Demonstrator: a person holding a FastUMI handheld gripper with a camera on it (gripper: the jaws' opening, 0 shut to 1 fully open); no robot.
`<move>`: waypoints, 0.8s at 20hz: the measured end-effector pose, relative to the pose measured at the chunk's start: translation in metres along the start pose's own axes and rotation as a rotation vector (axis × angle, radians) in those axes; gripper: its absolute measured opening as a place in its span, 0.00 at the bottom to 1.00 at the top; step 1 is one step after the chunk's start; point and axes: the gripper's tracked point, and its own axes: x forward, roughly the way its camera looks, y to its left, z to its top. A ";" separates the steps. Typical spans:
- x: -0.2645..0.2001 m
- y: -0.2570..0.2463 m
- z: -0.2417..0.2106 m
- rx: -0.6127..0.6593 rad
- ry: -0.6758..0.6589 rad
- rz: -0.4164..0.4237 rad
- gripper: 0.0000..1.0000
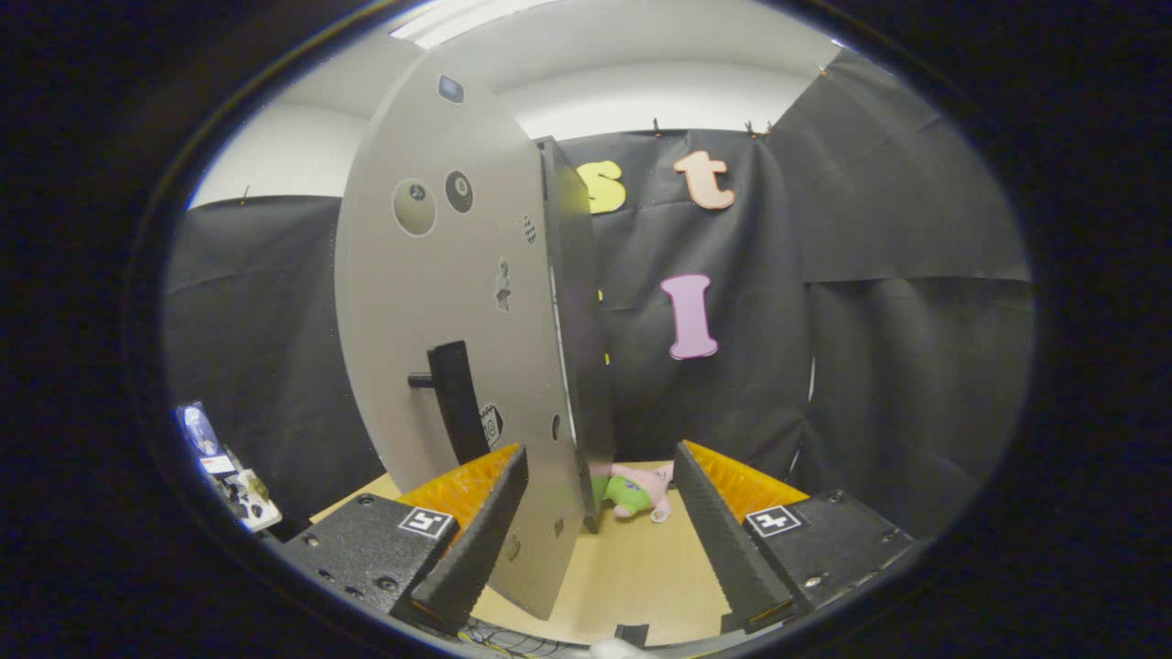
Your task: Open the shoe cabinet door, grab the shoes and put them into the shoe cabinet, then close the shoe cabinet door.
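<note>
**Cabinet door swung wide, edge caught between the fingers**

The grey shoe cabinet door [439, 320] stands open, turned nearly edge-on, its free edge running down into the gap between the gripper [600, 535]. The fingers are spread wide and grip nothing; the left finger [481, 531] sits against or just in front of the door's face, below the dark handle [453, 398], while the right finger [723, 540] stands well apart from the panel. Whether the left finger actually touches the door cannot be told. The placing suggests the door is being swung by its edge rather than pulled by the handle, likely late in the opening step. Beyond the fingers, on the pale wooden table [632, 577], a small pink-and-green plush toy [636, 492] lies just past the door's lower edge. A few small items [229, 471] sit at the far left by the booth wall. The cabinet's interior is hidden behind the door, so any shoes there cannot be made out.
</note>
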 end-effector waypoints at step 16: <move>0.033 0.095 -0.006 -0.097 -0.011 0.134 0.97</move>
